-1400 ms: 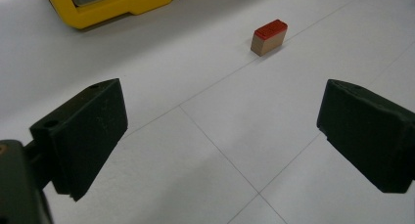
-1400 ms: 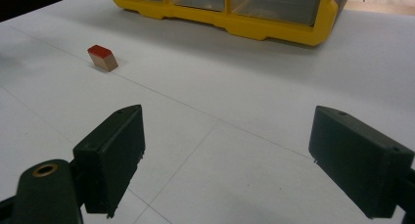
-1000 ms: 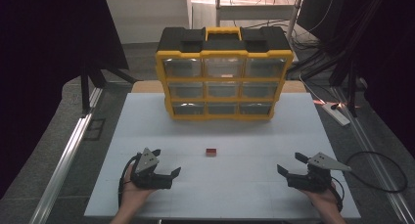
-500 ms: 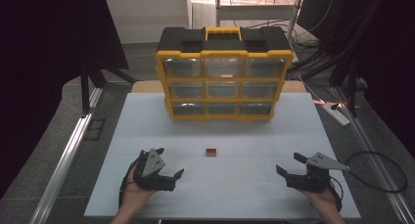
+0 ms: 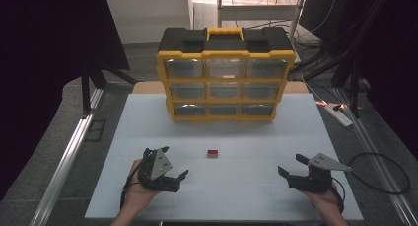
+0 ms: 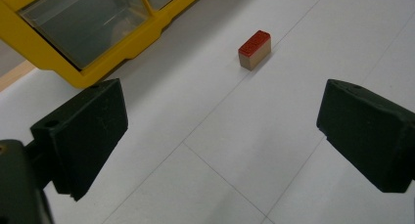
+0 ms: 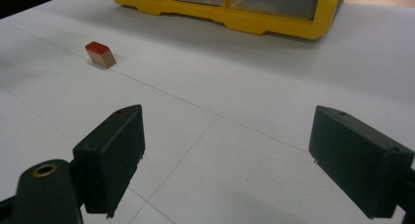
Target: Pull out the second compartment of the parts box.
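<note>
Approach stage, by judgement: nothing gripped, no contact made. Left gripper (image 5: 173, 169) resting low on the white table (image 5: 256, 196), jaws spread wide with bare table between them. Right gripper (image 5: 293, 167) likewise spread wide and empty, near the opposite front corner.

Small block (image 5: 212, 153), red on top with pale sides, lying alone on the table between the two grippers and ahead of both, well short of the yellow drawer cabinet (image 5: 226, 75). Closer to the left gripper than to the right. In the left gripper view, block (image 6: 254, 49) ahead and slightly right of centre, apart from both jaws. In the right gripper view, block (image 7: 101, 54) far off to the upper left.

Next move, likely: advance the left gripper forward and inward, straddle the block, lower, then close. Narrow target; misalignment liable to push it aside.
</note>
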{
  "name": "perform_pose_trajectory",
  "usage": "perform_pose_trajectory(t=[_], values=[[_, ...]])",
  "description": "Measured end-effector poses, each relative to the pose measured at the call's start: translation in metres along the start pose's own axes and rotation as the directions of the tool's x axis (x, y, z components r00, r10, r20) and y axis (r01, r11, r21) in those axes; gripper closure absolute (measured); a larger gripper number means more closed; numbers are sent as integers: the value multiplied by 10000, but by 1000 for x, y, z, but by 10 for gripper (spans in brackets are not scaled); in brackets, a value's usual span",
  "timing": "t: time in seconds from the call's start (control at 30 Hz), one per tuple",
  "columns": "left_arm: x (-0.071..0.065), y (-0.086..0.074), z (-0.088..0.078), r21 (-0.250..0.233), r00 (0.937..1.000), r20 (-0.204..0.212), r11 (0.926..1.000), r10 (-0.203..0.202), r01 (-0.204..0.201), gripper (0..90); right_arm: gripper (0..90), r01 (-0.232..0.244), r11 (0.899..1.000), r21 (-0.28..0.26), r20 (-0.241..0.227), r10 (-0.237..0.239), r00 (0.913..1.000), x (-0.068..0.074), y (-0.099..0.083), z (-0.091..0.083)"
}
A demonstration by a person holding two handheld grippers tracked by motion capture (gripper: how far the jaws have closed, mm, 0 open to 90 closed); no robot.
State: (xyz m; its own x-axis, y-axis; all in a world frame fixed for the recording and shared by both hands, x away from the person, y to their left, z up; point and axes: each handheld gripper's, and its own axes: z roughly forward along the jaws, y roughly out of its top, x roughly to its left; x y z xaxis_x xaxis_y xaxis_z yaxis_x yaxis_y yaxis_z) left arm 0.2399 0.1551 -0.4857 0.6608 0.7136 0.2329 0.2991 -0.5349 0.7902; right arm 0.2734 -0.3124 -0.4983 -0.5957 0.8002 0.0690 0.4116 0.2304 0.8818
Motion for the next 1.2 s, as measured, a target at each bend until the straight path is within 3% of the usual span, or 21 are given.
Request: perform_pose_trajectory(t=[0.17,0.4,0.63,0.77,0.93,0.97,1.0,1.03,1.17,1.2], values=[[-2,3,1,201,9972,-305,9975,689,-683,49,139,-18,10000,2,25,18,10000,0,0,0],[-3,5,3,296,9928,-361,9932,1140,-1130,48,139,-78,9999,96,39,78,10000,-1,0,1],[-7,8,4,442,9833,-572,9844,1728,-1704,49,139,-98,9999,108,52,98,9999,-1,0,1],[-8,10,5,531,9774,-651,9788,2010,-1977,49,139,-102,9999,111,53,101,9999,-2,-1,1],[-12,12,9,748,9645,-750,9659,2532,-2478,52,139,-82,9999,123,51,81,10000,-1,-1,2],[-12,12,9,748,9645,-750,9659,2532,-2478,52,139,-78,9999,127,51,77,10000,-1,-1,2],[-14,13,10,817,9600,-796,9616,2684,-2620,52,139,-79,9999,130,46,79,10000,-1,-1,2],[-14,13,10,817,9600,-796,9616,2684,-2620,52,139,-77,9999,131,49,76,10000,-1,-1,2],[-15,16,11,1000,9472,-947,9496,3063,-2970,52,139,-74,9999,144,58,73,10000,-1,-1,2],[-15,16,11,1000,9472,-947,9496,3063,-2970,52,139,-74,9999,144,58,73,10000,-1,-1,2]])
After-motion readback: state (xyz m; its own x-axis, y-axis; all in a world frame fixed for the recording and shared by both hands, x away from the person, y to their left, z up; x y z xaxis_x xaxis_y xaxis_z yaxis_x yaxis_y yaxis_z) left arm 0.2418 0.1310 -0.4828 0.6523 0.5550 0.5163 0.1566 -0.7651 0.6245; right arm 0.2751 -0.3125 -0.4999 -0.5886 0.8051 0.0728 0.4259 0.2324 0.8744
